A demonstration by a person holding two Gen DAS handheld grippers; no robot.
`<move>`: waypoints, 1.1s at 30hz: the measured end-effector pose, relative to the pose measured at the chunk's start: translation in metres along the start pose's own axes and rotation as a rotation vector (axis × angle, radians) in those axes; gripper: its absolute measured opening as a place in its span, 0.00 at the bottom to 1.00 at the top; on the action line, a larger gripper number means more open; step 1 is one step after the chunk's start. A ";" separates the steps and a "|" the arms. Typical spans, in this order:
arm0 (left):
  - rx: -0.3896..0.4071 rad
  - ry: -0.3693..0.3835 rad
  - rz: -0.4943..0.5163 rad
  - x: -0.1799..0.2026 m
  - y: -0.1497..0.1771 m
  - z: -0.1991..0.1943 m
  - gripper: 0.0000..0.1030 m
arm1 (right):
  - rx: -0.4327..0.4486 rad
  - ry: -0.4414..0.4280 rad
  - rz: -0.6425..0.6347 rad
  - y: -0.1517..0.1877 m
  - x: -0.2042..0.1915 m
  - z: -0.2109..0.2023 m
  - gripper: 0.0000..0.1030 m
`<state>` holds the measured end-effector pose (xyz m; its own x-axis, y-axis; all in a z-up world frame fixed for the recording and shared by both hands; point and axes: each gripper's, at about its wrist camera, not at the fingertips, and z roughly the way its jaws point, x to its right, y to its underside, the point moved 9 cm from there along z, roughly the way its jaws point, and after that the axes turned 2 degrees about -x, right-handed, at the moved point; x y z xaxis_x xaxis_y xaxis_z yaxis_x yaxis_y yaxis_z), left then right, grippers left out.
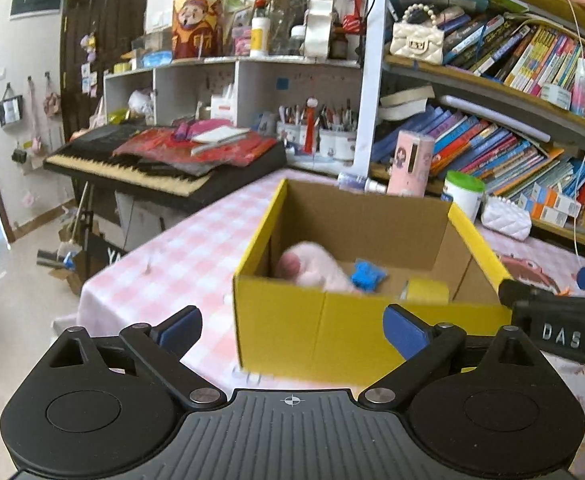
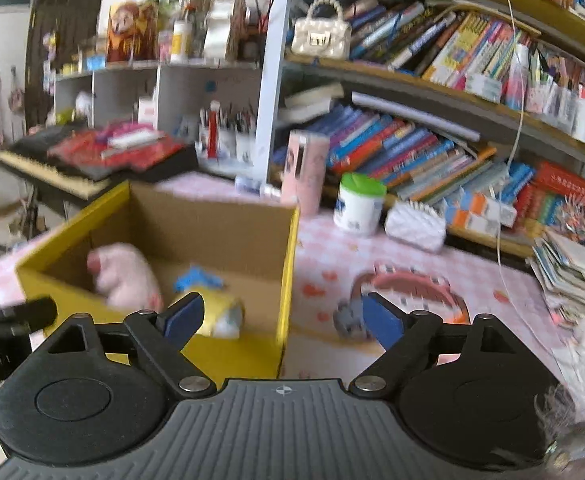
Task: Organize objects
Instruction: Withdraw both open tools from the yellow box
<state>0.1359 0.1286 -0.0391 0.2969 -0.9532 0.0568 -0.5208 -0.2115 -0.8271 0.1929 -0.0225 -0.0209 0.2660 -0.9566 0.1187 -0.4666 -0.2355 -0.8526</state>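
A yellow cardboard box (image 1: 316, 336) stands on the pink checked table. Inside lie a pink plush toy (image 1: 312, 266), a small blue object (image 1: 366, 276) and a yellow object (image 1: 428, 290). My left gripper (image 1: 292, 330) is open and empty, just before the box's near wall. My right gripper (image 2: 282, 320) is open and empty, over the box's right near corner (image 2: 284, 320); the plush (image 2: 126, 276), blue object (image 2: 198, 276) and yellow object (image 2: 220, 312) show below it. A pink toy (image 2: 408, 292) lies on the table right of the box. The right gripper's body shows in the left wrist view (image 1: 560, 332).
A pink cylinder (image 2: 306, 170), a green-lidded white tub (image 2: 358, 204) and a white quilted pouch (image 2: 414, 226) stand behind the box. Bookshelves (image 2: 432, 152) line the back. A keyboard (image 1: 164, 160) stands left of the table. Stacked papers (image 2: 572, 272) lie at the right.
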 end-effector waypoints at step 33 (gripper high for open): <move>-0.190 0.127 0.164 0.035 0.100 -0.060 0.96 | -0.188 0.110 0.059 0.130 0.017 -0.092 0.94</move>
<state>0.0459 0.0606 -0.0864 0.1000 -0.9949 0.0108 -0.6976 -0.0778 -0.7123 0.0593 -0.0851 -0.0825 0.1448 -0.9801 0.1355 -0.6305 -0.1969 -0.7508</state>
